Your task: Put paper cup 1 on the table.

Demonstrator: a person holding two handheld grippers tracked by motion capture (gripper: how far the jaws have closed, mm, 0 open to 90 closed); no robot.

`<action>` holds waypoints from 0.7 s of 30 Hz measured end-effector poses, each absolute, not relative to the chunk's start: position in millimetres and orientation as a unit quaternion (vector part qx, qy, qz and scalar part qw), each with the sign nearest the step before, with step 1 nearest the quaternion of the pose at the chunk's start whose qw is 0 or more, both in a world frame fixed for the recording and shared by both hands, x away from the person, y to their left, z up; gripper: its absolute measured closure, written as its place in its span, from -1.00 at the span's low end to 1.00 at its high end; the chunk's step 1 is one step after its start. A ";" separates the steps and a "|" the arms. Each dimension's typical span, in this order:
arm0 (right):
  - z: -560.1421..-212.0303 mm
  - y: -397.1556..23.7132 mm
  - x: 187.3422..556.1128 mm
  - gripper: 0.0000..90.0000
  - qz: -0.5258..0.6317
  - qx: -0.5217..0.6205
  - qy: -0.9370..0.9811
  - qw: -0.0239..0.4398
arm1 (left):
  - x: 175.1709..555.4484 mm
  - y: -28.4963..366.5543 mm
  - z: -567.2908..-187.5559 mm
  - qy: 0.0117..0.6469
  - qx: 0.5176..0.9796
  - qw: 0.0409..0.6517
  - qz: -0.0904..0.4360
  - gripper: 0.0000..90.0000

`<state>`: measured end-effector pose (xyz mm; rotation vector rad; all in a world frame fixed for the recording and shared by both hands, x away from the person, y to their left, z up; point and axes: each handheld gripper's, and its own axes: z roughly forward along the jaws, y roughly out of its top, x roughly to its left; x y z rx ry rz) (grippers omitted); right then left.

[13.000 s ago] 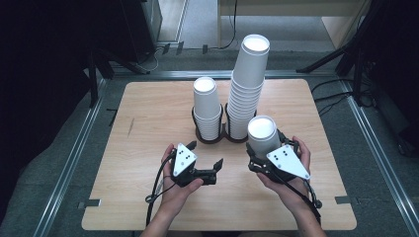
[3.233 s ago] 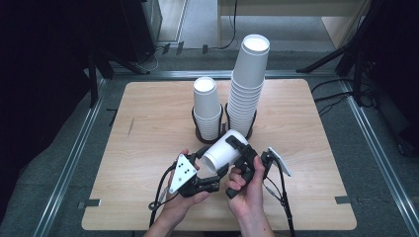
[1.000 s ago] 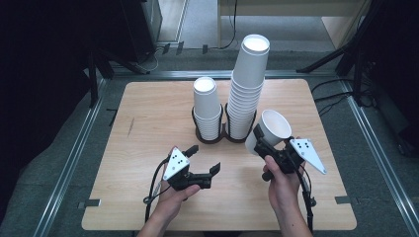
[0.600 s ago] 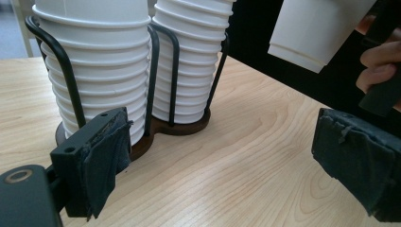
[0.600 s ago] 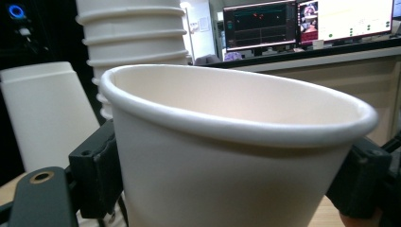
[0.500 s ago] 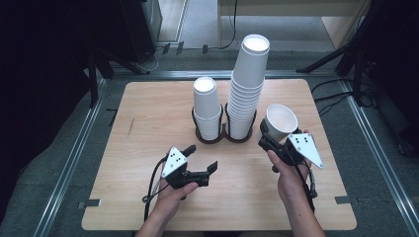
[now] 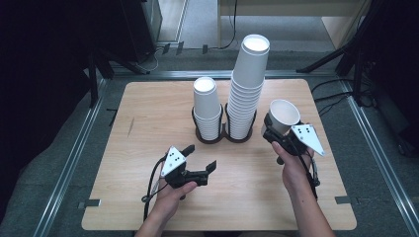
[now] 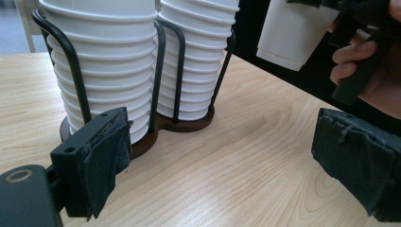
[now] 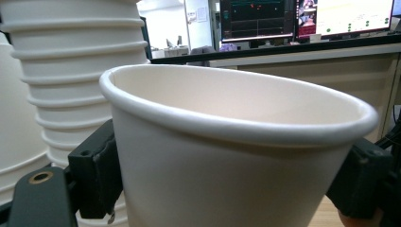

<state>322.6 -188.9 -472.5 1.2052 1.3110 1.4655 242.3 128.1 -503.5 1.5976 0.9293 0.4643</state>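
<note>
At right of centre in the high view, the right gripper [image 7: 274, 129] clamped an upright paper cup [image 7: 282, 115], mouth up, just right of the tall stack [image 7: 247, 94]; the left gripper [image 7: 200, 159] sat wide, empty.

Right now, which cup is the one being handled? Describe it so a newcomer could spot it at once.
Start at the wooden table and find the black wire rack at its middle, holding two stacks of white cups. Look just right of the taller stack: the right gripper clamps a single cup above the table. Unlike its neighbours, it stands mouth up, alone and outside the rack.
</note>
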 end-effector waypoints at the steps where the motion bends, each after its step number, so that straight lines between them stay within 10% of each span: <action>1: -473.6 -189.5 324.8 -0.68 0.578 0.477 0.522 0.407 | 242.3 128.0 -503.5 0.398 0.683 0.580 0.198 -0.87; 21: -500.1 -204.6 363.4 -0.69 0.502 0.491 0.562 0.436 | 242.4 127.8 -503.9 0.398 0.684 0.577 0.200 -0.87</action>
